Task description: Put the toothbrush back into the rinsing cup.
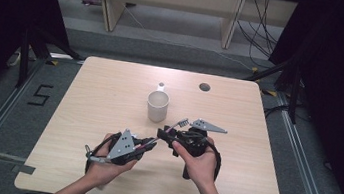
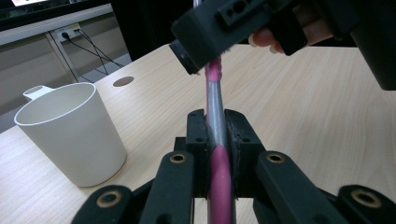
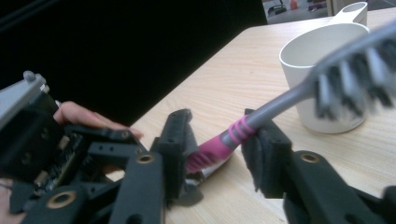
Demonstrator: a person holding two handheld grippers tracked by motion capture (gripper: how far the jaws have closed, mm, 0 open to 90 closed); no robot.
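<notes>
Here the left gripper [image 2: 217,140] is clamping a pink-and-grey toothbrush [image 2: 214,100] between its fingers, while the right gripper [image 3: 219,149] is holding its fingers apart around the handle; a white cup [image 1: 157,106] is standing just beyond the bristles.

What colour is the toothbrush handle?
Grey with pink grips; the toothbrush shows best in the right gripper view.

A light wooden table [image 1: 110,94] bears one white cup [image 1: 157,106], seemingly empty.
</notes>
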